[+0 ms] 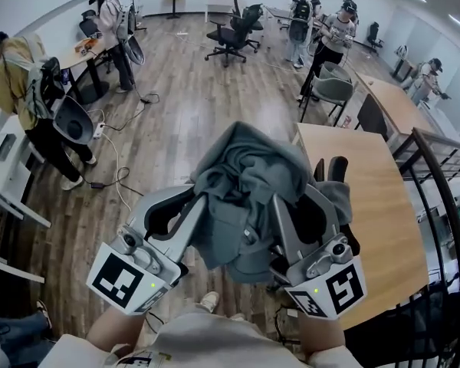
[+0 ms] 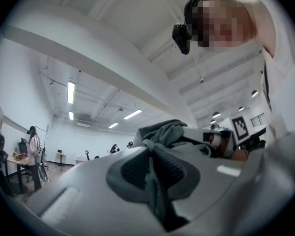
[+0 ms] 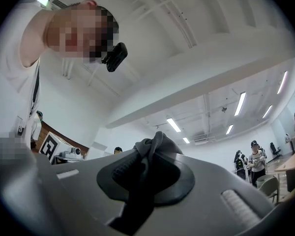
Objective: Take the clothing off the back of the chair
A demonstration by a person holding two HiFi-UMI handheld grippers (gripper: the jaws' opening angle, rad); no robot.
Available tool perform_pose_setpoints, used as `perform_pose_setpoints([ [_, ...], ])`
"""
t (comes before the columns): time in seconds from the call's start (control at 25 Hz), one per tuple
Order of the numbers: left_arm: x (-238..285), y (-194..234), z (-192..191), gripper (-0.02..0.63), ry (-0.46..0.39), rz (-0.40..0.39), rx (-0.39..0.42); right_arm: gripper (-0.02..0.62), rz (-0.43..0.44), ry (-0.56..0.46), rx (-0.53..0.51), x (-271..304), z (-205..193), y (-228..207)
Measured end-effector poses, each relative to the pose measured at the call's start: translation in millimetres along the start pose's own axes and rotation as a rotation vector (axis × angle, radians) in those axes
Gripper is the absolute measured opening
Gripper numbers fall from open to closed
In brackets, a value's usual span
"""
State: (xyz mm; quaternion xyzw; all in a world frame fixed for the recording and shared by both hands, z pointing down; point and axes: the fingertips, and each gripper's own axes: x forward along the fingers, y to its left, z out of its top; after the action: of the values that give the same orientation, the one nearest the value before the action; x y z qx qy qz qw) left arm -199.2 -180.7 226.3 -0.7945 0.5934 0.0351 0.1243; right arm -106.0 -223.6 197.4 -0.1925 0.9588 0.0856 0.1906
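Clothing, a grey garment, hangs bunched in the air between the two tongs in the head view, close in front of the person, over the wood floor and just beside the near corner of a tabletop; left tongs bite into its left side, right tongs into its right side, tips buried in the folds; whether it touches the dark chair parts behind it cannot be told; a black office chair stands well apart down the room, other people stand at tabletops round the edges; left gripper view: left tongs clenched on a grey fold of the clothing, cloth pinched in the seam between the pads and piled above them, right gripper's marker cube just behind the pile; right gripper view: right tongs clenched on a knot of the clothing that pokes up over the pads, ceiling lights behind
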Motion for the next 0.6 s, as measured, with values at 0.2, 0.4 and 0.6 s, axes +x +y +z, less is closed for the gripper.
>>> perform_pose_setpoints([
  [0.2,-8.4,0.2,-15.2,0.020,0.049,0.022,-0.007,0.055,0.008,0.034,0.049,-2.6,-17.5,4.7],
  [0.4,-16.1,-2.0,-43.9,0.020,0.088,0.022,-0.066,0.057,-0.014,0.107,0.116,-10.7,-47.0,5.8],
  [0.6,-20.9,-10.4,-66.5,0.020,0.122,0.019,-0.030,0.057,-0.039,0.150,0.145,-21.7,-68.3,2.6],
])
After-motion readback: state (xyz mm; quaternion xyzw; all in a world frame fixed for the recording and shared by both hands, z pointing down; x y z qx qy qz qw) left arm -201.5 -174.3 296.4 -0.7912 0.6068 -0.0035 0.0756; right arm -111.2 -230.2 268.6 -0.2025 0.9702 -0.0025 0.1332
